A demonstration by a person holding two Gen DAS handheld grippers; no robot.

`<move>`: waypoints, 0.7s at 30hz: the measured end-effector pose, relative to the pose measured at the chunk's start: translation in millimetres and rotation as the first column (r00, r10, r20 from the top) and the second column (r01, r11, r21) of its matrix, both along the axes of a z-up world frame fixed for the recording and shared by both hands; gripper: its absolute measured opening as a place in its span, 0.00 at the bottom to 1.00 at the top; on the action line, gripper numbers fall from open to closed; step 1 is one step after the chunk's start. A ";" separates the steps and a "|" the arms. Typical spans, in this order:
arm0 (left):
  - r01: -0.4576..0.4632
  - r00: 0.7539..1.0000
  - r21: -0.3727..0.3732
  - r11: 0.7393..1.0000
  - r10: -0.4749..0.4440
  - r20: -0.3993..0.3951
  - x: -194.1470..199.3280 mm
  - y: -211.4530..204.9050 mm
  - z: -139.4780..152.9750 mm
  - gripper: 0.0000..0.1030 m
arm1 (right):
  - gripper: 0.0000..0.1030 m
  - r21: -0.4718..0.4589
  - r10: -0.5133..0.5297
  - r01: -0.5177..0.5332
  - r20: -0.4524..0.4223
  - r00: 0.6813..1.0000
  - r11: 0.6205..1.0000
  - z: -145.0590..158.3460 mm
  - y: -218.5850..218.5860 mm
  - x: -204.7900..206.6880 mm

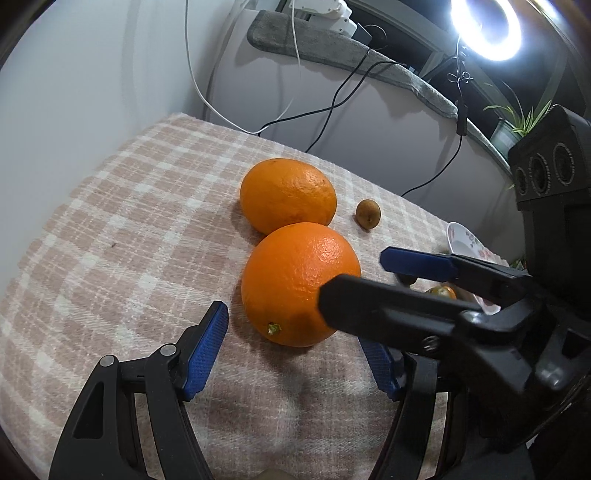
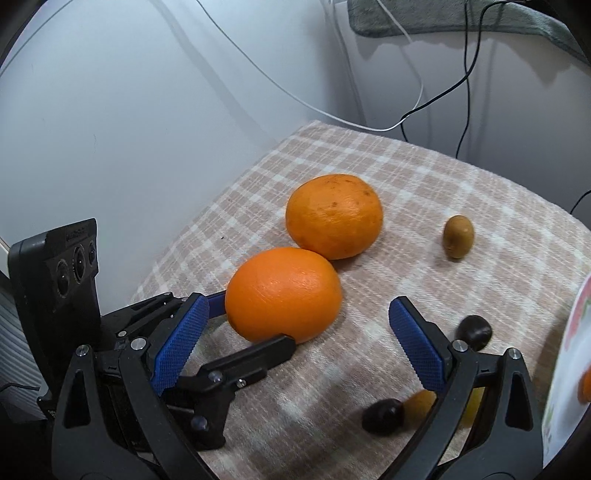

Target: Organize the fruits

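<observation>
Two oranges lie touching on the checked cloth: a near orange (image 1: 300, 284) (image 2: 283, 294) and a far orange (image 1: 288, 195) (image 2: 334, 216). A small kiwi (image 1: 368, 213) (image 2: 458, 236) lies to their right. My left gripper (image 1: 295, 349) is open, its fingers on either side of the near orange's front, not closed on it. My right gripper (image 2: 295, 332) is open and empty, reaching in from the right beside the near orange; it shows in the left wrist view (image 1: 362, 280). Two dark round fruits (image 2: 474, 332) (image 2: 382, 415) and a small orange-yellow fruit (image 2: 419, 402) lie near the right gripper.
A white floral plate (image 1: 467, 245) (image 2: 565, 369) sits at the right edge of the table, holding an orange fruit (image 2: 585, 386). Cables hang down the wall behind. A ring light (image 1: 487, 26) and a potted plant (image 1: 511, 125) stand at the back right.
</observation>
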State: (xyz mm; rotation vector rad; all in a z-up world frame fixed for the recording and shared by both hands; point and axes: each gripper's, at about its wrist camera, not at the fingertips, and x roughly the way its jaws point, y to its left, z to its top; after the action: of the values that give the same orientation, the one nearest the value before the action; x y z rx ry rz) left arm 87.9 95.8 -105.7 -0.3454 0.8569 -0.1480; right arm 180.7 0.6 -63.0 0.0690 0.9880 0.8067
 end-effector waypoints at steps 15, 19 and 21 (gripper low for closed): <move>0.021 1.000 -0.035 0.999 -0.021 -0.010 8.6 0.1 -2.0 0.68 | 0.83 0.040 0.021 -0.019 -0.060 0.998 0.999 -12.4 7.4 11.4; 0.028 1.000 -0.031 0.999 -0.028 -0.005 7.9 -1.6 -1.3 0.64 | 0.75 0.069 0.036 -0.031 -0.077 0.996 0.997 -13.5 7.8 11.1; 0.024 1.000 -0.021 0.999 -0.024 -0.003 7.9 -2.8 -1.1 0.63 | 0.75 0.062 0.036 -0.032 -0.069 0.997 0.998 -12.8 8.6 9.6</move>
State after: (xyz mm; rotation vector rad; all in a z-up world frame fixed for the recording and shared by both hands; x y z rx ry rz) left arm 95.9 92.9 -106.7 -0.3554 0.8638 -0.1790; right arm 190.3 9.2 -75.8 0.1339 1.0331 0.8707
